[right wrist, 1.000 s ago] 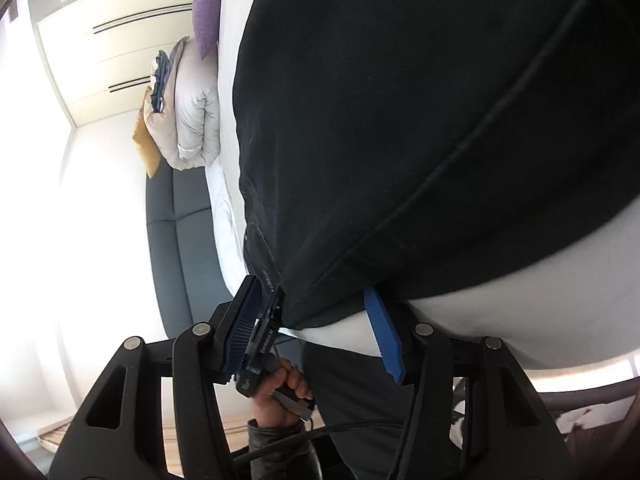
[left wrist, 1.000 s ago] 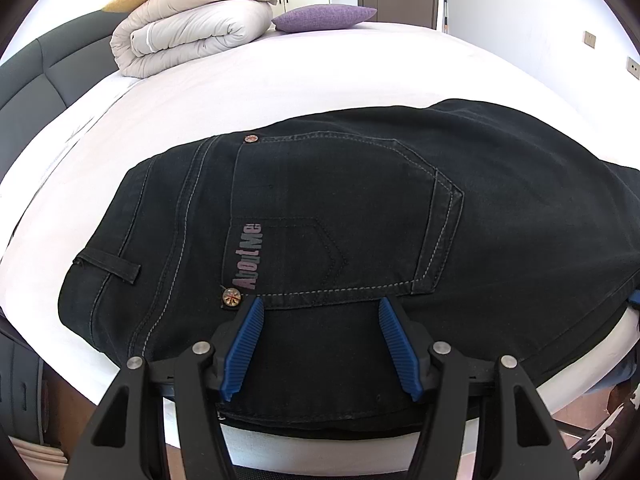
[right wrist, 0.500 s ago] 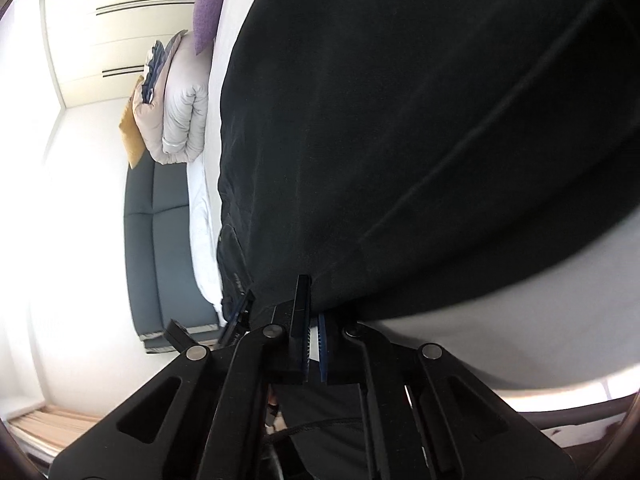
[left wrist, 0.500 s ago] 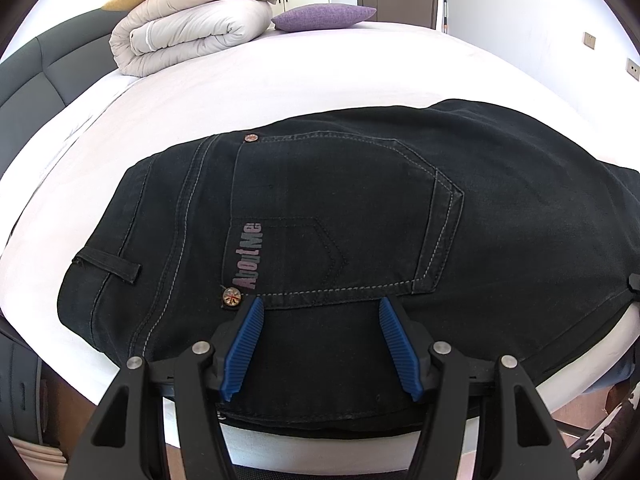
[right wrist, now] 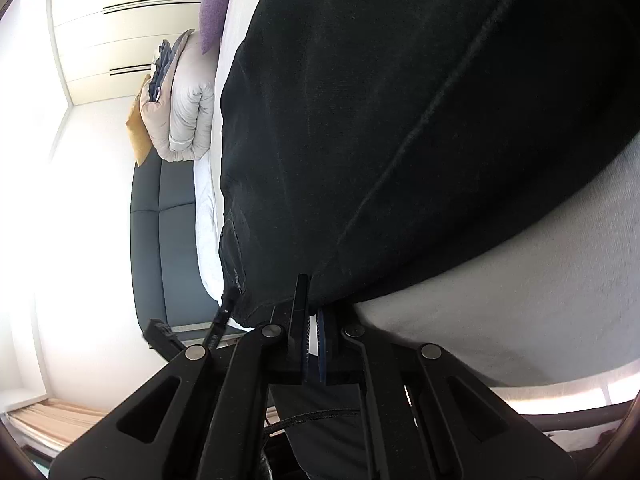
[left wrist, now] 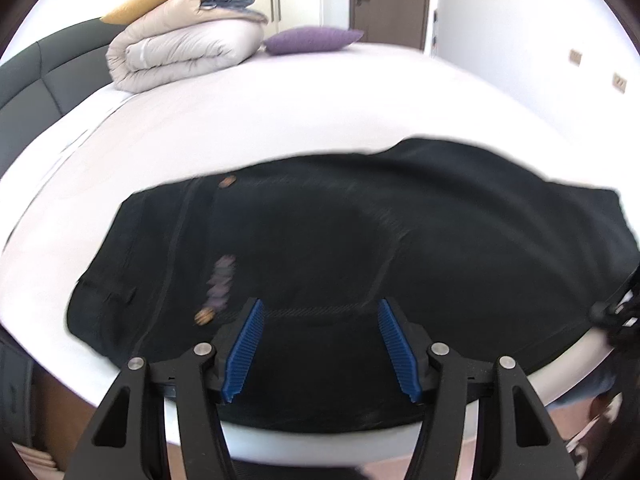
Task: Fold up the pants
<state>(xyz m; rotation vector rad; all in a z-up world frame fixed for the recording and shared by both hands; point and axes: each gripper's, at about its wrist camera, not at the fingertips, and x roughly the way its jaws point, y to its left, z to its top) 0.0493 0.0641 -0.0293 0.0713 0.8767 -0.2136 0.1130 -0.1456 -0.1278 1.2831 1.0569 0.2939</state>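
Observation:
Black jeans lie folded across the near part of a white bed, back pocket up, waistband to the left. My left gripper is open and empty, its blue pads just above the near edge of the jeans. My right gripper is shut on the near edge of the jeans, rolled on its side at the bed's edge. The right gripper also shows at the right edge of the left wrist view.
A rolled beige duvet and a purple pillow lie at the far end of the bed. A dark grey headboard runs along the left. White mattress lies bare beyond the jeans. Wardrobe doors stand behind.
My right gripper closed from open onto the near edge of the jeans. My left gripper has pulled back and up, so the jeans sit lower in its view, now blurred.

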